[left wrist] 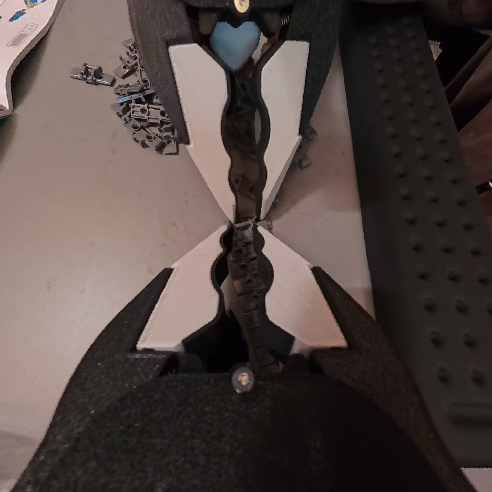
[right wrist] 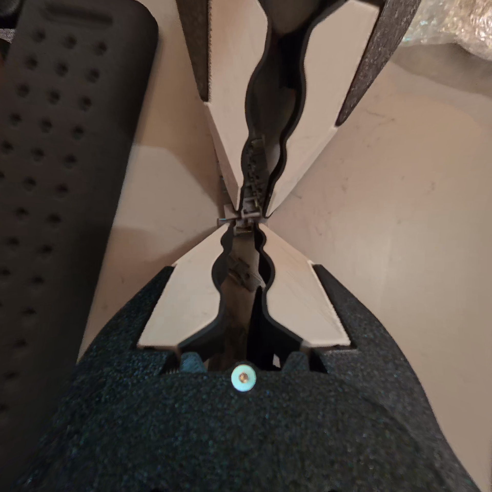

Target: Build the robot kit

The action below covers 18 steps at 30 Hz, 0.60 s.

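Two grippers meet tip to tip, both clenched on one grey chain of links.

The left gripper [left wrist: 244, 226] and the right gripper [right wrist: 246, 225] pinch the chain [left wrist: 246, 269] at its joint, between the tips. The grip area is small, so I judge a link may slip or the joint may bend. Loose links [left wrist: 143, 111] lie at 10 o'clock on the table [left wrist: 106, 213]; a dark studded mat [left wrist: 415, 213] is at 3 o'clock.
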### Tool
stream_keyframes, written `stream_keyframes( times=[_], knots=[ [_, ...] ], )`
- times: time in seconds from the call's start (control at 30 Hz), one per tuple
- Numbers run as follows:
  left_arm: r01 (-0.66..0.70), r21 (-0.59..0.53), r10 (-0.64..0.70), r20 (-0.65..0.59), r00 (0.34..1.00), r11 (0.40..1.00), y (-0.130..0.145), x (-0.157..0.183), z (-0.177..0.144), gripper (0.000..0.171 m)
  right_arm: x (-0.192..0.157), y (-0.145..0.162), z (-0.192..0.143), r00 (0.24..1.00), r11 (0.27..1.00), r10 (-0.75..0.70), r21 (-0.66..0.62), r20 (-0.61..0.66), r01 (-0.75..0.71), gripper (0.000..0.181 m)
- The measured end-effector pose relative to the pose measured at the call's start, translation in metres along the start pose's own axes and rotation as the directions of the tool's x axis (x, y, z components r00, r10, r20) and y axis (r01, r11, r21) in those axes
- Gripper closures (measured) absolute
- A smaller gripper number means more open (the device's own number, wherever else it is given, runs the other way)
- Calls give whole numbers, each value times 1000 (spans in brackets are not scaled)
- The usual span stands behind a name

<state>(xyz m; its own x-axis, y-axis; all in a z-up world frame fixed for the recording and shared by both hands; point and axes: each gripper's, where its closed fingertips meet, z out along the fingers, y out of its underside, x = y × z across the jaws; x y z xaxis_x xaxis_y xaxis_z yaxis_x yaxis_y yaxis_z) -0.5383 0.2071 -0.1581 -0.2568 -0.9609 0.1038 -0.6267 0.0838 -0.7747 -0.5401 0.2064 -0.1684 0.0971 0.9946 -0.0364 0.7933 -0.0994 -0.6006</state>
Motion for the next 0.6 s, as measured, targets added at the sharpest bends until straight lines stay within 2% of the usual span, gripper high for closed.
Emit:
stream_keyframes(
  times=[0.6],
  knots=[
    [0, -8, -1, -51, 999, 1000, 2, 8, -2, 157, -4, -1, 0, 999, 999, -20, 28, 30, 19, 166]
  ],
)
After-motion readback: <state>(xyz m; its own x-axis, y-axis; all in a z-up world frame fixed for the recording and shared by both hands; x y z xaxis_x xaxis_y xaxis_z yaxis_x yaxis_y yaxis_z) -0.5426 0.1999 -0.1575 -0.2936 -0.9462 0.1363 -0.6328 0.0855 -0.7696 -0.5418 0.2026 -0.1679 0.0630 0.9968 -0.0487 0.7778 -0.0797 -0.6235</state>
